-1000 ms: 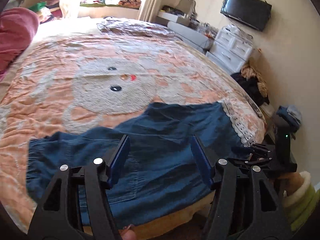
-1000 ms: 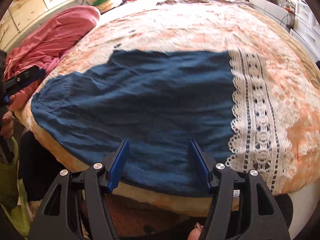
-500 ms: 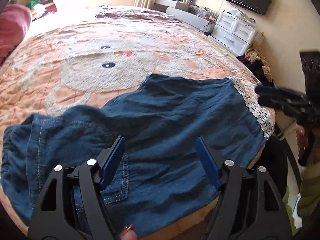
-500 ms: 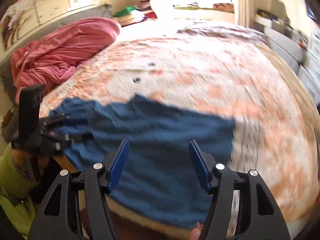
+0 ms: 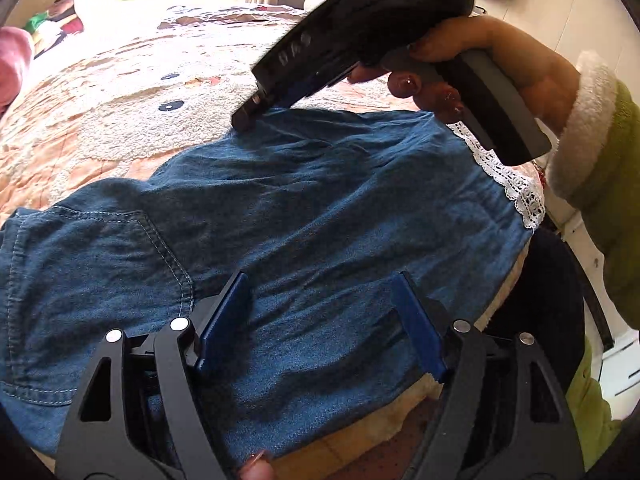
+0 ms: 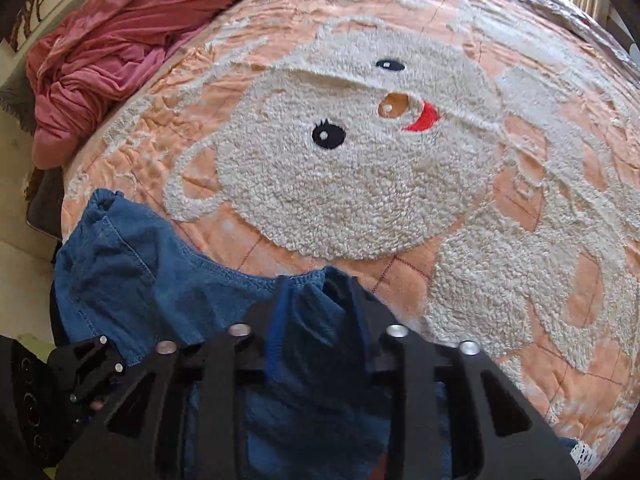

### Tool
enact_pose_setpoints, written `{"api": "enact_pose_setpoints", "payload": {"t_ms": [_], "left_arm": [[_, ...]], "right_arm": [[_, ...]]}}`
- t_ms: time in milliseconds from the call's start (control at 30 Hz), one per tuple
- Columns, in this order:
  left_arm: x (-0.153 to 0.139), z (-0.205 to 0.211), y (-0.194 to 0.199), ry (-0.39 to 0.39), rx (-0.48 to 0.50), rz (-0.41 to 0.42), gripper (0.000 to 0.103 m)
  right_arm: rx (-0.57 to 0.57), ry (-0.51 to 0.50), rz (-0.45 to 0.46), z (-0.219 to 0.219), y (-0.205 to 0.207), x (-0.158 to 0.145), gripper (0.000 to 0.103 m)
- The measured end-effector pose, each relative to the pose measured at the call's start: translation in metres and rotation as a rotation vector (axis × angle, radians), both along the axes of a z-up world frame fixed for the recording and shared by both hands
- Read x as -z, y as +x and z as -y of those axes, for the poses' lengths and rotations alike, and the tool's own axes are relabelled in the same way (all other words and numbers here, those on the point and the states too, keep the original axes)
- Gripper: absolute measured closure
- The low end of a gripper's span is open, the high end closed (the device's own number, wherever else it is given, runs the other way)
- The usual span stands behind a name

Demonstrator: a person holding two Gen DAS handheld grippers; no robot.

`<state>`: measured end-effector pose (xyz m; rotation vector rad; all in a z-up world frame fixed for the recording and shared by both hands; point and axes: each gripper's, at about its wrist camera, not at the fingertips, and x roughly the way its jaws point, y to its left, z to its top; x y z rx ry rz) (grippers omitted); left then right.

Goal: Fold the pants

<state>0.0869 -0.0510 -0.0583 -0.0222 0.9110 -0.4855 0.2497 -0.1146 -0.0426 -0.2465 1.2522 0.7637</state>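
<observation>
In the left wrist view, blue denim pants [image 5: 320,216] are spread across the lower half of the frame on a peach bedspread [image 5: 100,92] with a fleecy white animal face. Open bedspread is seen beyond the pants' far edge, toward the upper left. A white lace trim [image 5: 508,176] borders the pants at the right, near the bed's edge. The left gripper [image 5: 322,320] is held low over the cloth, jaws wide apart with only flat denim beneath. The right gripper [image 5: 256,108] is angled down from the upper right, tip on the pants' far edge, gripped by a hand [image 5: 492,64] in a green sleeve [image 5: 608,184].

In the right wrist view, the right gripper [image 6: 316,300] is seen pinched on a bunched fold of the pants [image 6: 160,280] at lower centre. Clear bedspread [image 6: 520,208] fills the frame above. A pink blanket [image 6: 120,48] is heaped at the upper left.
</observation>
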Motion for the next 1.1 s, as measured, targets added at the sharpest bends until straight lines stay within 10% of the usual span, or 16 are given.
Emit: {"api": "enact_pose_setpoints", "payload": {"t_ms": [433, 500, 767, 900, 1100], "left_arm": [[0.006, 0.002, 0.000, -0.005, -0.002, -0.002, 0.034], [0.007, 0.004, -0.001, 0.000, 0.000, 0.002, 0.033], [-0.039, -0.007, -0.005, -0.125, 0.051, 0.054, 0.027], [-0.068, 0.007, 0.028, -0.062, 0.052, 0.120, 0.024], [-0.035, 0.022, 0.100, -0.084, 0.004, -0.065, 0.030]], "right_arm": [[0.099, 0.014, 0.115, -0.007, 0.007, 0.020, 0.100], [0.133, 0.057, 0.131, 0.002, 0.006, 0.010, 0.087], [0.369, 0.301, 0.280, 0.153, -0.042, -0.068, 0.059], [0.597, 0.206, 0.270, 0.243, -0.050, -0.054, 0.057], [0.709, 0.247, 0.145, 0.288, -0.053, -0.014, 0.057]]}}
